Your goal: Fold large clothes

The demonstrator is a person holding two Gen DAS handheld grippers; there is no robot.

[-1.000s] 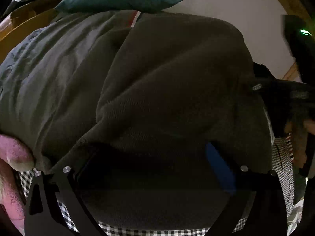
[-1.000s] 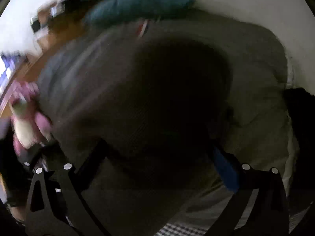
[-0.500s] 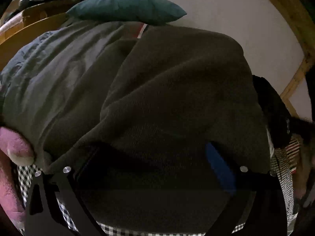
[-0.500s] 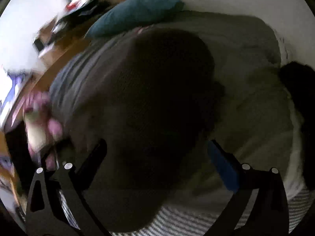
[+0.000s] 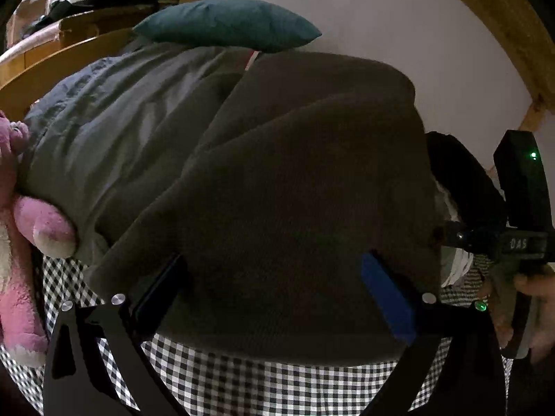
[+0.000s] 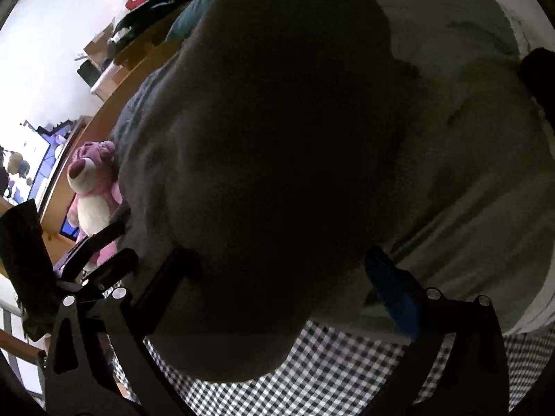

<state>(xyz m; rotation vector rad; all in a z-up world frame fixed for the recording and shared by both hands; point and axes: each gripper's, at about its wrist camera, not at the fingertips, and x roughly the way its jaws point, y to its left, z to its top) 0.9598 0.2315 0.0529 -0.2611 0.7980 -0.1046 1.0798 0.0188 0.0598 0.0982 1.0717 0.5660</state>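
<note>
In the left wrist view the left gripper (image 5: 270,277) has its jaws spread wide, one black finger at lower left and one blue-padded finger at lower right, with the near hem of a dark olive sweater (image 5: 295,190) lying in the gap; whether the fingers pinch any cloth I cannot tell, since nothing shows them closing on it. In the right wrist view the right gripper (image 6: 277,274) is spread just as wide, and a dark bulge of the same sweater (image 6: 277,138) fills the middle of the frame down to the fingers and hangs over them at the lower centre. The sweater lies straight ahead of both sets of jaws, its long axis running from the bottom of each frame up toward the teal pillow (image 5: 229,24) at the top, on a grey blanket (image 5: 114,131) over a checked sheet (image 5: 260,381). Both grippers sit at the near edge, so neither is clearly nearer; the likely next move is to take that hem and carry it away. A pink plush bear (image 6: 92,187) sits at the left edge, close to the cloth.
</note>
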